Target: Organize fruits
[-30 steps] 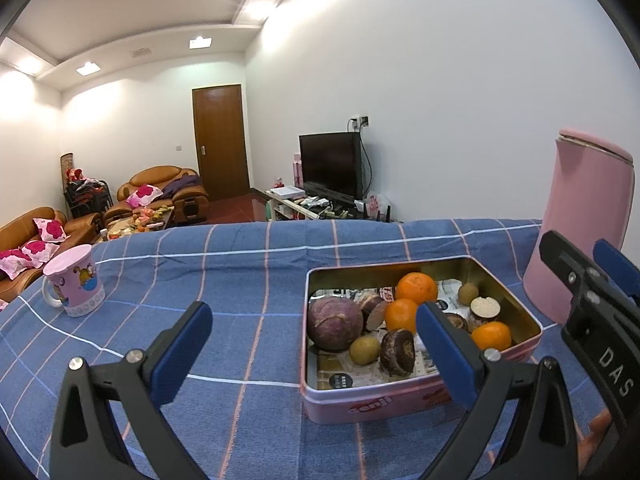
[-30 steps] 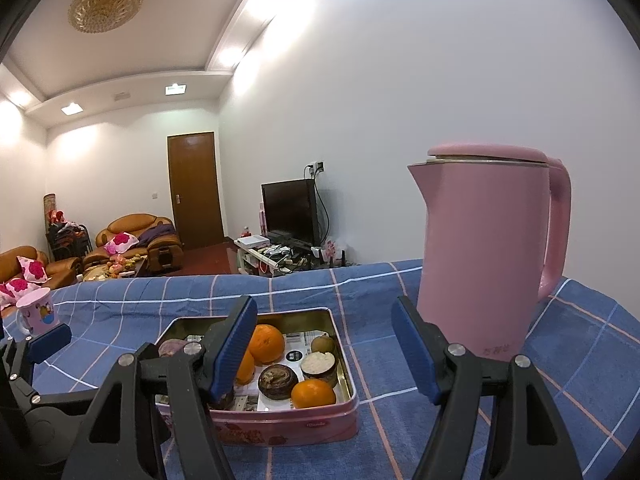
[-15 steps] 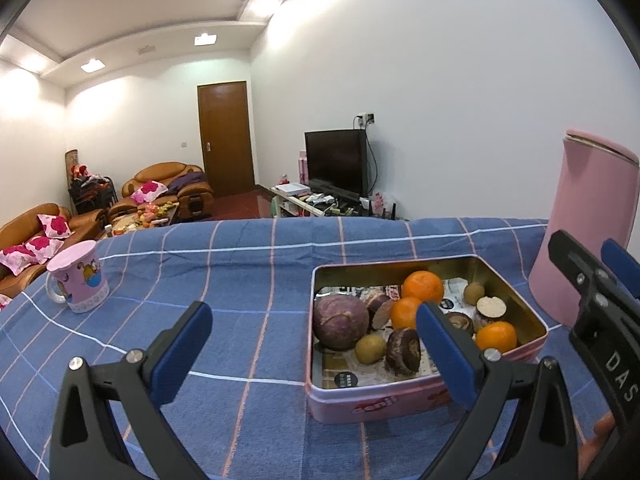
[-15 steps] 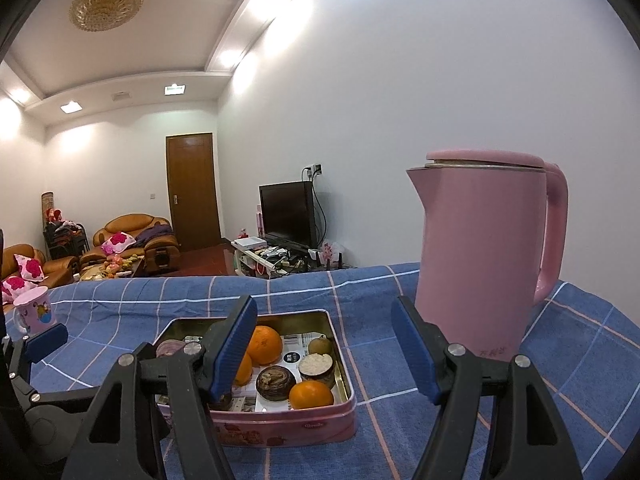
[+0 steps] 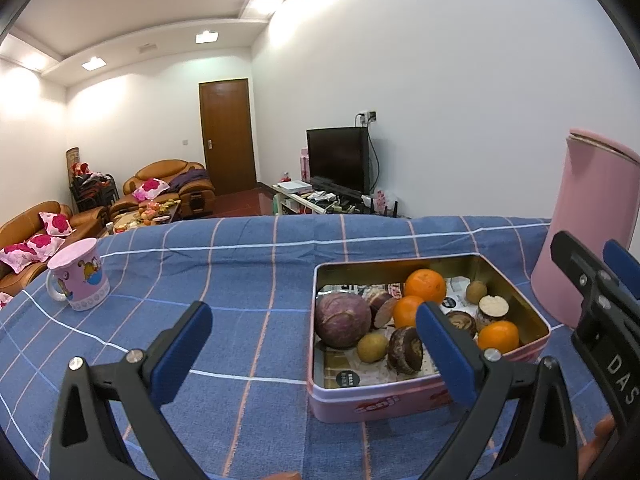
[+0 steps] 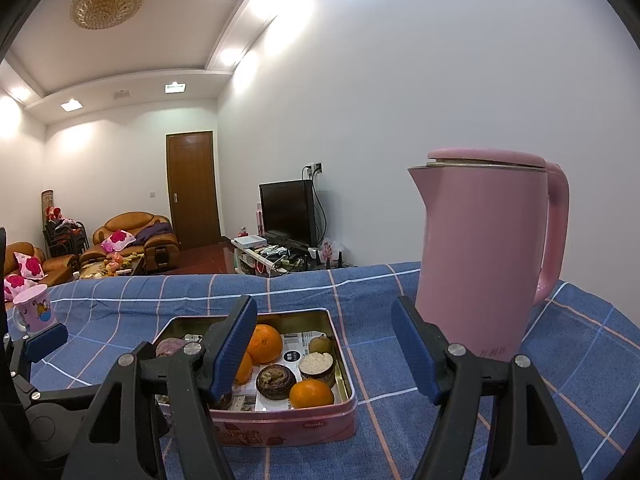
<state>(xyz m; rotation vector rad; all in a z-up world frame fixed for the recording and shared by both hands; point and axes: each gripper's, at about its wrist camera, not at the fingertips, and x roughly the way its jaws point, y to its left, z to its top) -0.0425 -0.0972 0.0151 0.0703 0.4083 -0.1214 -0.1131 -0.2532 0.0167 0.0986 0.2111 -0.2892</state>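
A pink rectangular tin (image 5: 376, 402) (image 6: 288, 426) sits on the blue checked cloth and holds fruit: three oranges, one at the back (image 5: 425, 285) (image 6: 263, 338), a big purple round fruit (image 5: 342, 320), small brown fruits (image 5: 372, 347), and cut dark halves (image 5: 405, 350) (image 6: 275, 377). My left gripper (image 5: 312, 350) is open and empty, just in front of the tin's left side. My right gripper (image 6: 325, 344) is open and empty, in front of the tin's right side.
A tall pink kettle (image 6: 486, 256) (image 5: 588, 224) stands right of the tin. A pink cartoon mug (image 5: 78, 276) (image 6: 34, 313) stands at the far left of the table. The table's far edge (image 5: 320, 220) gives onto a living room.
Both grippers have drifted slightly; in the left wrist view the tin and mug have shifted a little to the right. Both stay open and empty.
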